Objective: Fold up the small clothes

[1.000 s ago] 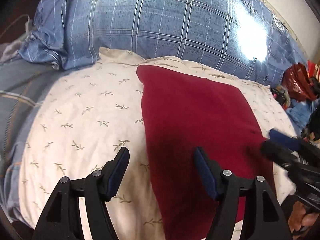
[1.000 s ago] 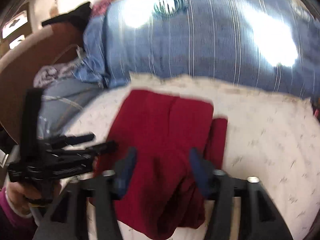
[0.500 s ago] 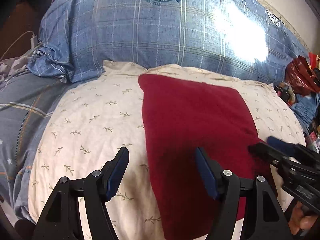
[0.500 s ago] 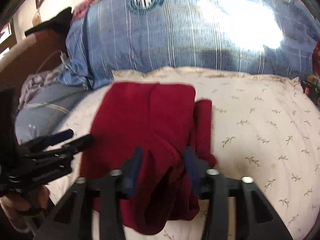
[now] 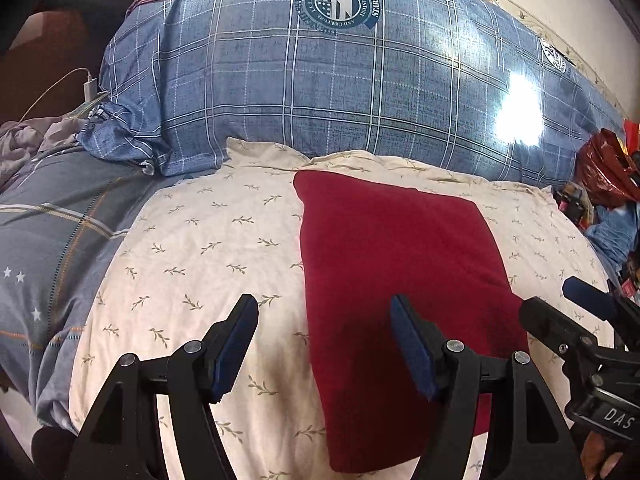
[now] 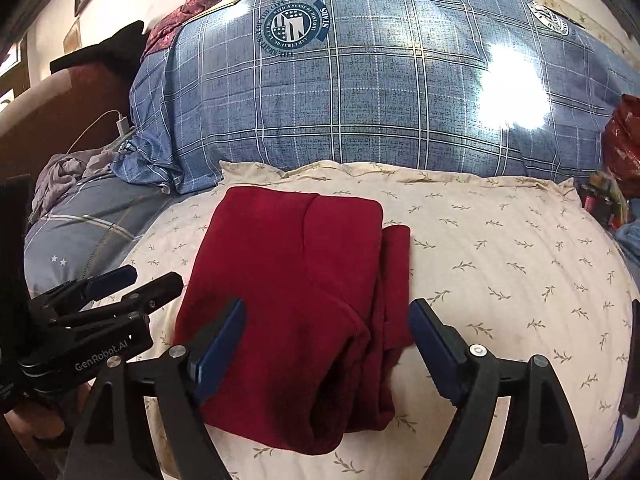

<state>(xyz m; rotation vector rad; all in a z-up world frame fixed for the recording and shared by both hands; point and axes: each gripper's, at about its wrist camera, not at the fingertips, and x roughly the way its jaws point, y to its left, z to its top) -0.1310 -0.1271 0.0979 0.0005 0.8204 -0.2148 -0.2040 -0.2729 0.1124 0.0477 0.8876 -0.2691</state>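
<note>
A dark red garment (image 5: 392,280) lies folded on a cream leaf-print cushion (image 5: 192,256). In the right wrist view the garment (image 6: 296,280) shows stacked layers, with a narrower folded strip along its right side. My left gripper (image 5: 324,344) is open and empty, hovering over the garment's left edge. My right gripper (image 6: 328,348) is open and empty above the garment's near end. The right gripper also shows at the right edge of the left wrist view (image 5: 576,320). The left gripper shows at the left of the right wrist view (image 6: 124,284).
A large blue plaid pillow (image 5: 340,92) lies behind the cushion (image 6: 500,264). A grey-blue blanket (image 5: 48,232) is at the left. A white charger and cable (image 5: 86,88) lie at the far left. A red bag (image 5: 608,164) and clutter sit at the right.
The right gripper held a fold of the red garment half a second ago; now its jaws are wide open and the garment lies flat. Both views have tilted upward.
</note>
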